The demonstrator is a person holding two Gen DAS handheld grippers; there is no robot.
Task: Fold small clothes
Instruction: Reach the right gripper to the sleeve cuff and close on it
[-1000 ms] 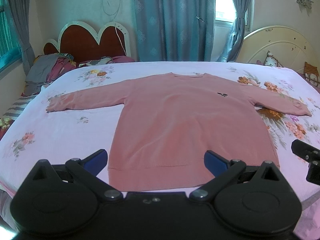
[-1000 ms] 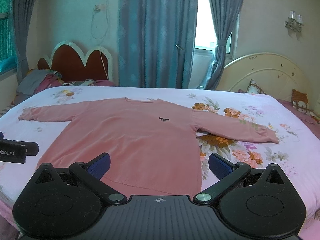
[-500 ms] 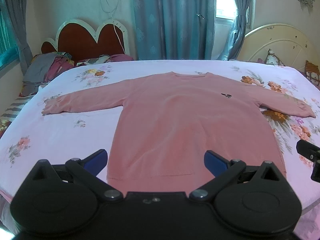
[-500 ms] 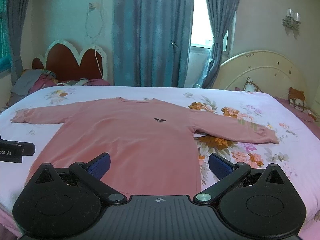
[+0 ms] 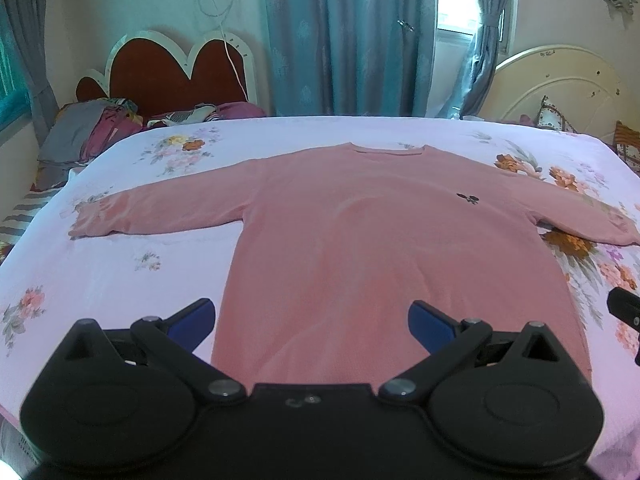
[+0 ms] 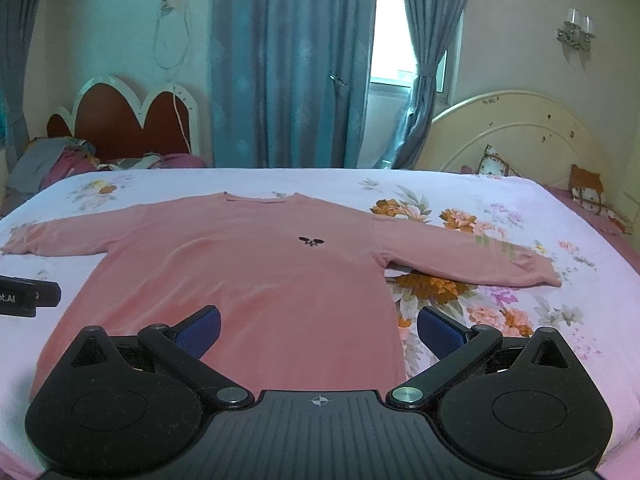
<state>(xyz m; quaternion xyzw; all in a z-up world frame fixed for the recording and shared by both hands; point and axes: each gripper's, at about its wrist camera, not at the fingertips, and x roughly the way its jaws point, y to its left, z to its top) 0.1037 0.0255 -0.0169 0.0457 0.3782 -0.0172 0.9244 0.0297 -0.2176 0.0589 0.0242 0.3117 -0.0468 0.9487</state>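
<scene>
A pink long-sleeved sweater (image 5: 380, 240) lies flat on the floral bedsheet (image 5: 120, 280), front up, neck at the far side, both sleeves spread out sideways. It also shows in the right wrist view (image 6: 260, 280), with a small black emblem (image 6: 311, 241) on the chest. My left gripper (image 5: 312, 320) is open and empty above the sweater's lower left part. My right gripper (image 6: 318, 330) is open and empty above the lower right part. Each gripper's tip shows at the edge of the other's view. The hem is hidden behind the gripper bodies.
A pile of clothes (image 5: 84, 128) lies at the far left by a red heart-shaped headboard (image 5: 172, 76). A cream headboard (image 6: 516, 136) with cushions stands at the far right. Blue curtains (image 5: 348, 36) hang behind the bed.
Both grippers have moved forward over the bed, so the sweater looks closer and its hem has slipped under the gripper bodies. The sweater has not moved. Both jaws stay open.
</scene>
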